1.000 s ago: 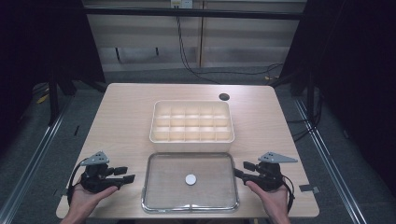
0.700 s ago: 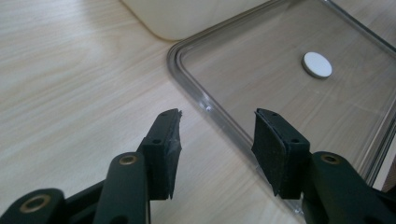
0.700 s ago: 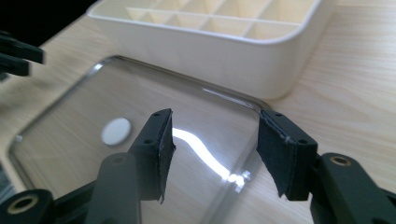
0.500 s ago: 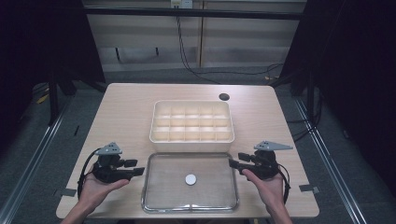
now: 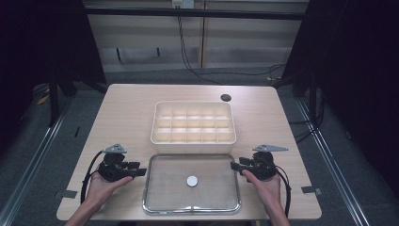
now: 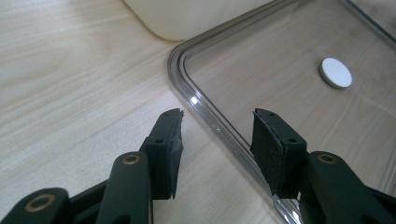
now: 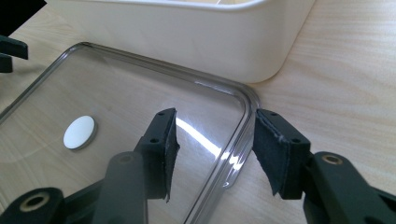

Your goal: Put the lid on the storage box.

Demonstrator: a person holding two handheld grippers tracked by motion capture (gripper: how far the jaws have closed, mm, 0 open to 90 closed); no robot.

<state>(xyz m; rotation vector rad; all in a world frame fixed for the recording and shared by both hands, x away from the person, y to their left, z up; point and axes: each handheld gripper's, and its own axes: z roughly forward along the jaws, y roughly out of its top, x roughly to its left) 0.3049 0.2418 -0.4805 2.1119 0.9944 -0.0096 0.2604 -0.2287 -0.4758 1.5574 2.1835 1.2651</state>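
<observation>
Closing both half-open, empty grippers — left gripper, right gripper — you should pinch the clear lid, stiff, light and slippery, at its raised side rims, lower centre.

Landmark: clear flat plastic lid with raised rim, lying on the pale wooden table at its near edge.
- On the lid, near its centre: small white round disc.
- Directly behind the lid, just beside its far rim: cream plastic compartment box.
- Behind and right of the lid, past the box: dark round table grommet.
- At the lid's left rim: left gripper, jaws straddling the rim.
- At the lid's right rim: right gripper, jaws straddling the rim.
</observation>
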